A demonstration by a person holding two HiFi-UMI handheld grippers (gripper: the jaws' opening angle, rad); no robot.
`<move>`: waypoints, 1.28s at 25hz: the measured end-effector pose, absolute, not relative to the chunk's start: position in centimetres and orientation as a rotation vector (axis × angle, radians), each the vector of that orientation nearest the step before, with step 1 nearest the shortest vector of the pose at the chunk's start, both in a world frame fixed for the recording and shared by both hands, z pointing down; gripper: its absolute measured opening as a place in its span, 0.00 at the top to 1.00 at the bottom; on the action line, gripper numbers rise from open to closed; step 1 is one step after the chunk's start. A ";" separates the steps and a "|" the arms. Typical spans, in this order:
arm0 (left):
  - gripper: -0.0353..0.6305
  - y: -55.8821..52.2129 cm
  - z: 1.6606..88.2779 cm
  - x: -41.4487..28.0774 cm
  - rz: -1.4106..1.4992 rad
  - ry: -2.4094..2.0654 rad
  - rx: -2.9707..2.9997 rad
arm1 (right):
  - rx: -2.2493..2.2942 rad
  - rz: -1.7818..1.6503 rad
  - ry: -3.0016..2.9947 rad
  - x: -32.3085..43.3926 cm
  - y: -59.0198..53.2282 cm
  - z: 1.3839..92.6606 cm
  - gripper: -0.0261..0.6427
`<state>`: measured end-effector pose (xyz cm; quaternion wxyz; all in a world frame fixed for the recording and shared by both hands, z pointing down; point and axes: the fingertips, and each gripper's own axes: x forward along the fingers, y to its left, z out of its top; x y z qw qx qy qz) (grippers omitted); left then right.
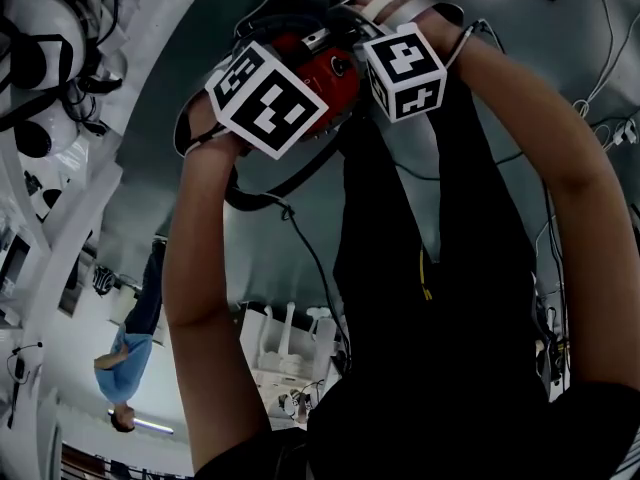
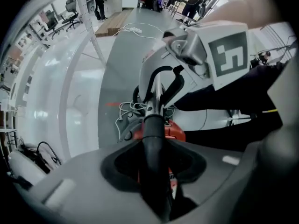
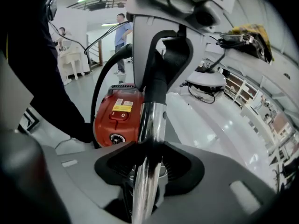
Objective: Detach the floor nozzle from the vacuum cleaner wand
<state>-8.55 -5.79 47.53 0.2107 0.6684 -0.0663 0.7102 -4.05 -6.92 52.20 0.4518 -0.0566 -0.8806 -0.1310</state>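
Both grippers hold the vacuum's tube from opposite sides, above the red vacuum body (image 1: 325, 73). In the left gripper view, my left gripper (image 2: 154, 157) is shut on the black tube section (image 2: 153, 134), which runs up to the right gripper's marker cube (image 2: 229, 55). In the right gripper view, my right gripper (image 3: 148, 164) is shut on the chrome wand (image 3: 152, 125), with the red body (image 3: 117, 118) just behind it to the left. In the head view the two marker cubes (image 1: 267, 98) (image 1: 405, 70) hide the jaws. I cannot make out the floor nozzle.
A black hose (image 1: 270, 200) loops from the vacuum over the grey floor, among thin cables (image 2: 125, 111). White curved benches (image 2: 46, 101) border the aisle. A white domed device (image 3: 205, 80) rests on one. A person in blue (image 3: 122, 31) stands further off.
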 end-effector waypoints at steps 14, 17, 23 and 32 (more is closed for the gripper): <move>0.72 -4.8 47.6 -9.8 1.907 -0.253 1.773 | -0.207 -0.122 -2.234 -4.8 -6.3 52.5 0.71; 0.72 -4.6 47.9 -9.7 1.808 -0.239 1.776 | -0.160 -0.184 -2.223 -4.8 -6.1 52.4 0.71; 0.73 -3.4 46.9 -11.3 1.822 -0.302 1.761 | -0.217 -0.099 -2.250 -5.0 -5.8 53.0 0.71; 0.73 -2.3 45.3 -15.0 1.896 -0.290 1.671 | -0.175 -0.143 -2.164 -3.5 -6.3 54.9 0.71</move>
